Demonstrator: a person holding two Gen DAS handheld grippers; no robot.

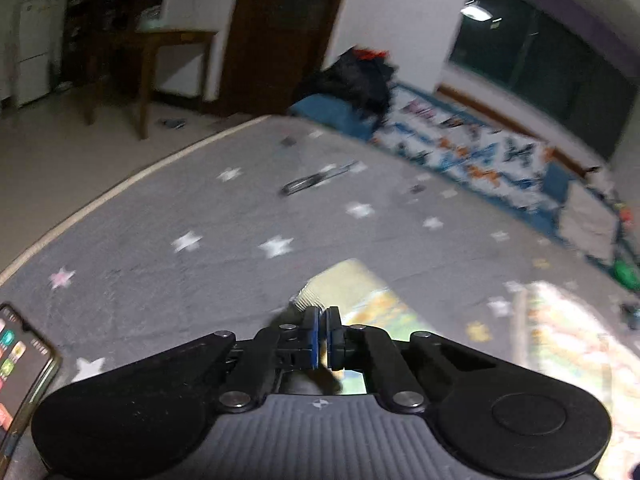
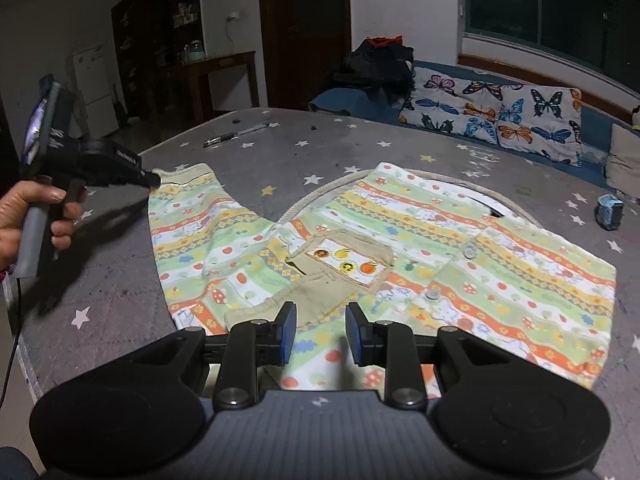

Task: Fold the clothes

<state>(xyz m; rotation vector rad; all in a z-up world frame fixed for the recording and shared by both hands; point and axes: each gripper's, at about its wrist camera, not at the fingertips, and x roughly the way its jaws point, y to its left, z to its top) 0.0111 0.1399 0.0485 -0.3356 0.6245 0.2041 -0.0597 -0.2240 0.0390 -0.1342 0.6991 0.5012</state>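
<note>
A child's striped, fruit-patterned shirt (image 2: 420, 248) lies spread flat on the grey star-print bed cover (image 2: 120, 264), with a tan pocket at its middle. Its left sleeve (image 2: 188, 216) stretches toward the far left. My left gripper (image 2: 154, 179) is shut on the sleeve's cuff; in the left wrist view its blue pads (image 1: 322, 336) are closed on the cuff cloth (image 1: 352, 280), which is blurred. My right gripper (image 2: 321, 334) is open and empty, just above the shirt's near hem, in front of the pocket.
A pen (image 2: 236, 133) lies on the far part of the bed. A butterfly-print quilt (image 2: 492, 112) and dark clothes pile (image 2: 376, 68) lie behind. A small blue object (image 2: 610, 210) sits at right. A phone (image 1: 20, 368) is mounted at left.
</note>
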